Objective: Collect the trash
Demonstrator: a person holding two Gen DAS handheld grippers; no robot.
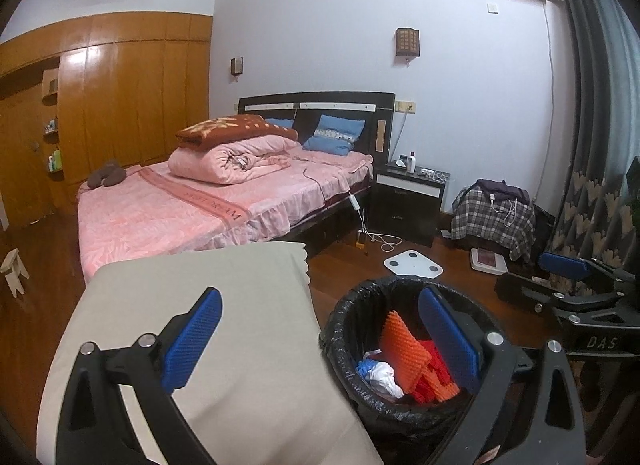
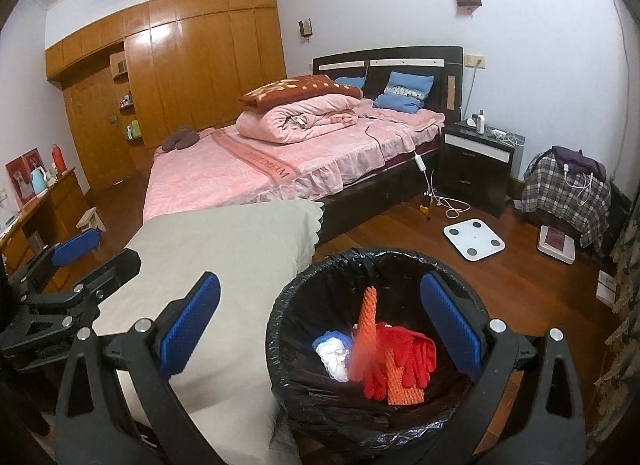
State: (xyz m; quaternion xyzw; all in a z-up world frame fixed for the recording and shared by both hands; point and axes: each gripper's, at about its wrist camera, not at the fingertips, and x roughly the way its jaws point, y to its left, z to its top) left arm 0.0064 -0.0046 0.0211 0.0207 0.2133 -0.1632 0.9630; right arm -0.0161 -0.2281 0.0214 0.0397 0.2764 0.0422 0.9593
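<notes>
A bedroom, mid-cleanup: 2 handheld grippers hover above a black-lined trash bin [image 2: 376, 349] standing on the wood floor [image 2: 520, 297] beside a beige-covered surface [image 2: 224, 265]. The left gripper [image 1: 320, 345] and the right gripper [image 2: 320, 329] both have their blue-padded jaws spread wide apart, and neither holds anything. Inside the bin lie an orange ridged foam sleeve [image 2: 366, 341], red gloves [image 2: 404, 353] and a crumpled white-and-blue wrapper [image 2: 332, 353]; the orange piece looks motion-blurred in the right wrist view, so whether it has settled cannot be told for certain.

The collected trash sits low in the bag, well below the rim, and the beige surface shows no loose litter in either view, so the job appears close to finished.

The likeliest mishap from here is a knock to the bin: the right gripper's far finger hangs over the liner's opening, and a sideways sweep could catch the loose plastic rim, drag the bag off or tip the bin onto the floor. The 2 grippers also work near each other, so a crossing move risks a clash.

Open floor lies beyond the bin toward a white bathroom scale [image 2: 474, 239]. The beige surface's edge touches or nearly touches the bin on the left, with the pink bed [image 2: 260, 169] behind.
</notes>
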